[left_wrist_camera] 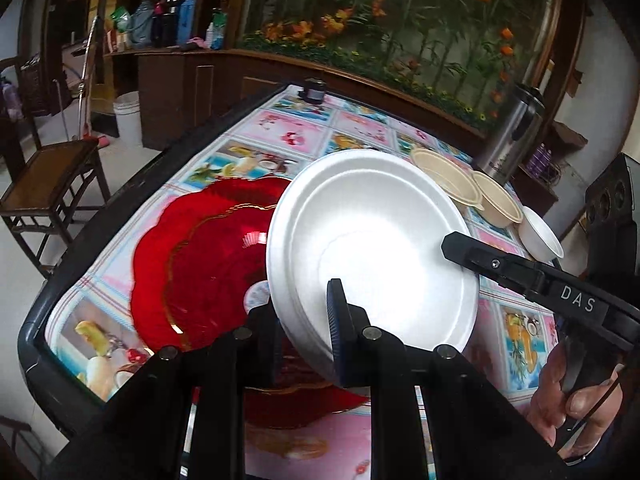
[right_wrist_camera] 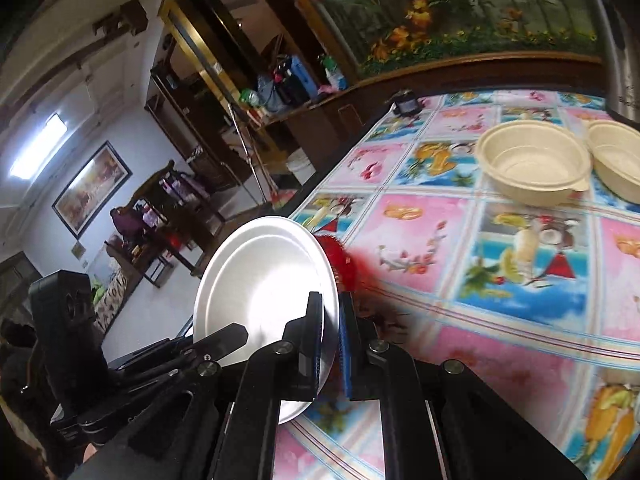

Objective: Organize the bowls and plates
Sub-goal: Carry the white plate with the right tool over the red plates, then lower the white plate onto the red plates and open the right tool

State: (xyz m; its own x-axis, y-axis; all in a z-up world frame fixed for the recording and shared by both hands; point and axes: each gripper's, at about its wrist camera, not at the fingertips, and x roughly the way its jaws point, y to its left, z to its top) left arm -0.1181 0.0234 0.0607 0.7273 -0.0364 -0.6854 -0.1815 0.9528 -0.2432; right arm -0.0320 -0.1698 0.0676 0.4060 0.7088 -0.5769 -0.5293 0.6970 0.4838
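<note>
A white foam plate (left_wrist_camera: pixel 372 248) hangs tilted above the table, gripped from two sides. My left gripper (left_wrist_camera: pixel 298 304) is shut on its near rim, one pad on the inner face and the other behind the plate. My right gripper (left_wrist_camera: pixel 452 244) comes in from the right and pinches the opposite rim. In the right wrist view the same white plate (right_wrist_camera: pixel 260 280) stands edge-on between the shut pads of my right gripper (right_wrist_camera: pixel 330 300), with the left gripper (right_wrist_camera: pixel 236 332) beside it. A stack of red scalloped plates (left_wrist_camera: pixel 200 264) lies on the table right under the white plate.
Two beige bowls (right_wrist_camera: pixel 532 164) (right_wrist_camera: pixel 616 160) and a small white bowl (left_wrist_camera: pixel 540 236) stand along the far right of the flowered tablecloth (right_wrist_camera: pixel 500 280). A steel flask (left_wrist_camera: pixel 512 136) rises behind them. A small dark device (left_wrist_camera: pixel 316 90) sits at the far table edge. A wooden chair (left_wrist_camera: pixel 48 184) stands left.
</note>
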